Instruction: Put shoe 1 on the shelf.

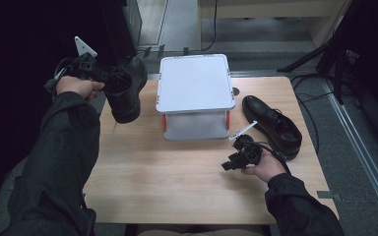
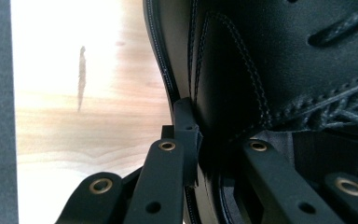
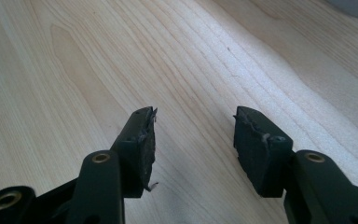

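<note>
- Left gripper (image 1: pixel 103 78): held raised off the counter's far-left corner, jaws clamped on the collar of a black shoe (image 1: pixel 125 88). In the left gripper view one jaw is seen outside the leather and the other inside the opening, with the collar wall pinched between them.
- Shoe in the air: it hangs clear of the counter (image 1: pixel 177 187), partly past the left edge. The grip at the collar is judged to be chosen because the rim is thin enough for the jaws and leaves the sole free for setting down.
- Pointing: the long axis is tilted, one end up toward the far side, the other down toward the near-left. Which end is the toe cannot be told from the high view. In the left gripper view the laces (image 2: pixel 340 112) are seen just beyond the jaws.
- Second shoe (image 1: pixel 271 125): laid on its sole near the right edge, long axis running from the far side toward the near-right corner, opening up.
- Box (image 1: pixel 195 96): a white lidded box with red clips, set at the middle of the far edge, between the two shoes.
- Right gripper (image 1: pixel 229 164): held low over the counter toward the near-right, just beside the second shoe, jaws parted and empty. It is judged to be kept ready for that shoe.
</note>
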